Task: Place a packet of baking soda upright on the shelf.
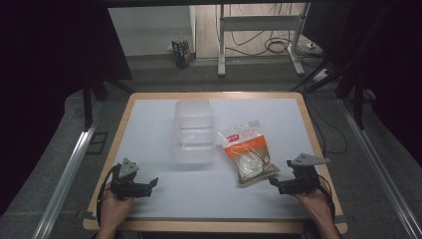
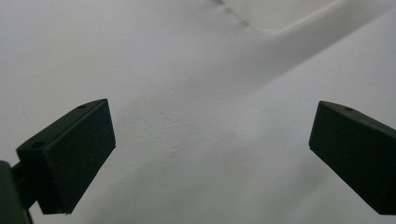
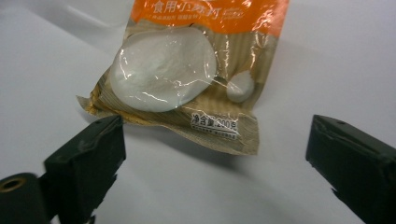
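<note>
A sealed food packet [image 1: 247, 154] with an orange and tan label and a white lump inside lies on the white table [image 1: 164, 196], right of centre. A clear plastic lidded box [image 1: 193, 130] stands just left of it. My right gripper [image 1: 275, 182] rests near the front right, open, its jaws pointing at the packet's near end. In the right gripper view the packet [image 3: 187, 79] lies just beyond the wide-apart jaws, nothing between them. My left gripper [image 1: 152, 184] sits at the front left, open over bare table [image 2: 196, 140]; the box's corner [image 2: 275, 14] shows far off.
The table has a wooden rim [image 1: 318, 144]. Beyond its far edge are a desk frame [image 1: 259, 35] with cables and a small carton [image 1: 181, 53] on the floor. Metal rails [image 1: 67, 174] run along both sides.
</note>
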The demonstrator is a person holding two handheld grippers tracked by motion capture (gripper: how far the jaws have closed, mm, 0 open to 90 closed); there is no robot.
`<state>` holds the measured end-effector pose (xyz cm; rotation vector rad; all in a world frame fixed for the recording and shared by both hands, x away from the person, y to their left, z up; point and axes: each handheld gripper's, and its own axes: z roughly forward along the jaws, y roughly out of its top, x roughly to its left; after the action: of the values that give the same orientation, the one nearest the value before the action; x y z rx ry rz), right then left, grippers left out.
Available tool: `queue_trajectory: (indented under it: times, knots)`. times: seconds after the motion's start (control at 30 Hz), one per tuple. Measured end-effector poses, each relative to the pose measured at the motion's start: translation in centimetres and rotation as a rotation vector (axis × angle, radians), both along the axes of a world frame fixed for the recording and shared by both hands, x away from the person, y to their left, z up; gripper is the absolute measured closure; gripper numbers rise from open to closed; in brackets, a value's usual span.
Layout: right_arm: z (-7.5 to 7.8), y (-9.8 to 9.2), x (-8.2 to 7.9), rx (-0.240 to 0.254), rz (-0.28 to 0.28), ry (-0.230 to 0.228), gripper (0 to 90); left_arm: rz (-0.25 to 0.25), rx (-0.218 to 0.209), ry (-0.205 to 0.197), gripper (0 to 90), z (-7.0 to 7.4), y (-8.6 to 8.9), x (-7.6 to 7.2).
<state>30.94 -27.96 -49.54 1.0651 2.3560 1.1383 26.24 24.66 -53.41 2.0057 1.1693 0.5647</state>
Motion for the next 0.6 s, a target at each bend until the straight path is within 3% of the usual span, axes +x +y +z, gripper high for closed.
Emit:
queue_trajectory:
  times: [0.1, 0.17, 0.2, 0.27, 0.47, 0.6]
  knots:
    - [-0.2, 0.0, 0.1, -0.011, 0.018, 0.005, 2.4, -0.053, -0.008, -0.029, 0.4, 0.1, -0.6, -0.1]
    - [-0.1, -0.2, 0.0, 0.002, 0.018, 0.001, 2.4, -0.064, 0.007, -0.043, 0.3, 0.2, -0.9, -0.2]
    - [0.0, -0.6, 0.0, 0.042, 0.009, -0.007, 2.4, -0.087, 0.024, -0.055, 0.3, 0.2, -1.4, -0.2]
    - [-0.1, -0.9, 0.2, 0.050, 0.003, -0.007, 2.2, -0.097, 0.033, -0.052, 0.2, 0.1, -1.7, -0.2]
    - [-0.8, -0.9, 0.9, 0.040, 0.007, 0.040, 2.0, -0.097, 0.056, -0.044, 0.2, 0.0, -2.1, -0.2]
    - [-0.8, -0.8, 1.0, 0.036, 0.005, 0.043, 2.2, -0.089, 0.037, -0.044, 0.2, 0.0, -1.8, -0.2]
